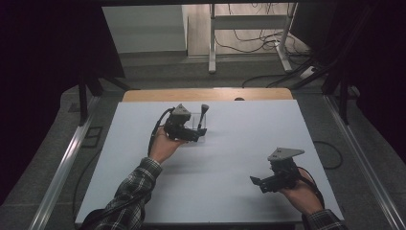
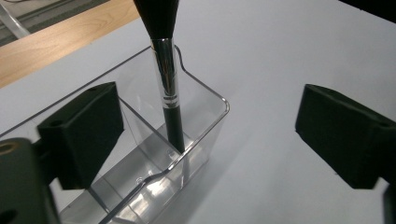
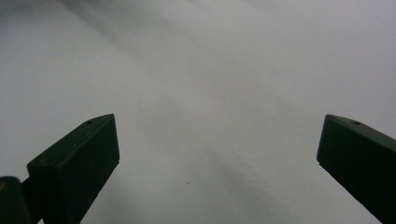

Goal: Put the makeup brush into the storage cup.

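Low right in the high view, the right gripper (image 1: 258, 182) idles wide open and empty. Farther up, the left gripper (image 2: 210, 135) gapes around the brush (image 2: 167, 84), which stands in the clear box (image 2: 205, 91). Withdraw straight back, avoiding the handle.

A makeup brush (image 2: 169, 93) with a black handle, a shiny silver collar and dark bristles is standing bristles-up, leaning slightly, in the end compartment of a clear plastic organizer (image 2: 205, 126). The organizer is sitting on the far middle of the white table.
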